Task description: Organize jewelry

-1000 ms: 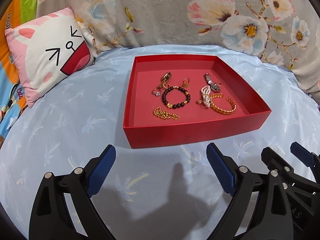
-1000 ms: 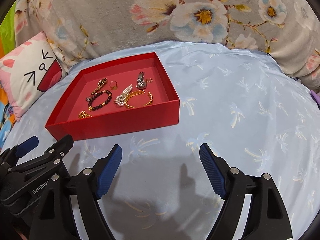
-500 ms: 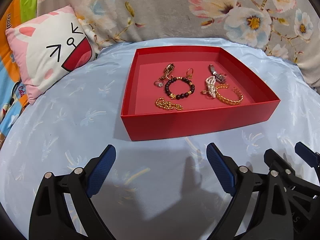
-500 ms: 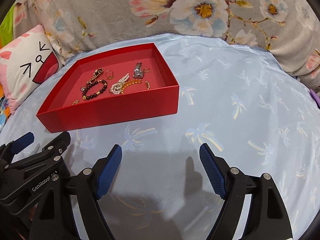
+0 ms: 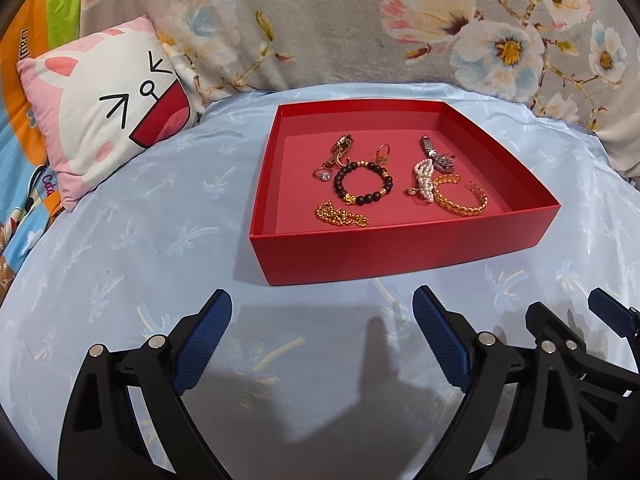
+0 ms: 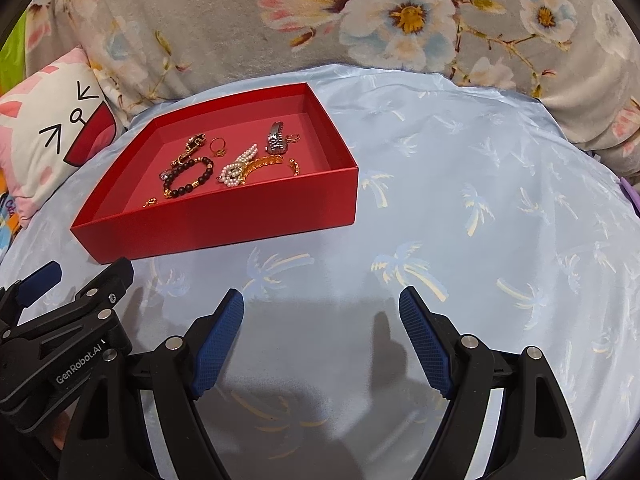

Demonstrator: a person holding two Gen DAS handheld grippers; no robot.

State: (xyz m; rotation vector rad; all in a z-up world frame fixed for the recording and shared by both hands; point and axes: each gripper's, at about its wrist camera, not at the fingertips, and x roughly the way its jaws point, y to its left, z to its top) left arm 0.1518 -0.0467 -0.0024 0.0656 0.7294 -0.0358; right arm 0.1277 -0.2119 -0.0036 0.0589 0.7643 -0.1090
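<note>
A red box (image 5: 392, 248) lies on a light blue sheet and holds several pieces of jewelry: a dark bead bracelet (image 5: 362, 183), a gold chain (image 5: 340, 215), a gold cuff bracelet (image 5: 460, 199), a pearl piece (image 5: 425, 176), a silver watch (image 5: 436, 155) and rings. The box also shows in the right wrist view (image 6: 240, 216). My left gripper (image 5: 322, 308) is open and empty, in front of the box. My right gripper (image 6: 322, 306) is open and empty, to the right of the left one.
A pink and white cat-face pillow (image 5: 108, 112) leans at the back left. A grey flowered blanket (image 5: 400, 20) runs along the back. The blue sheet (image 6: 480, 220) stretches to the right of the box.
Both grippers have moved a little closer to the red box, which now looks larger in both views. Both stay open and empty.
</note>
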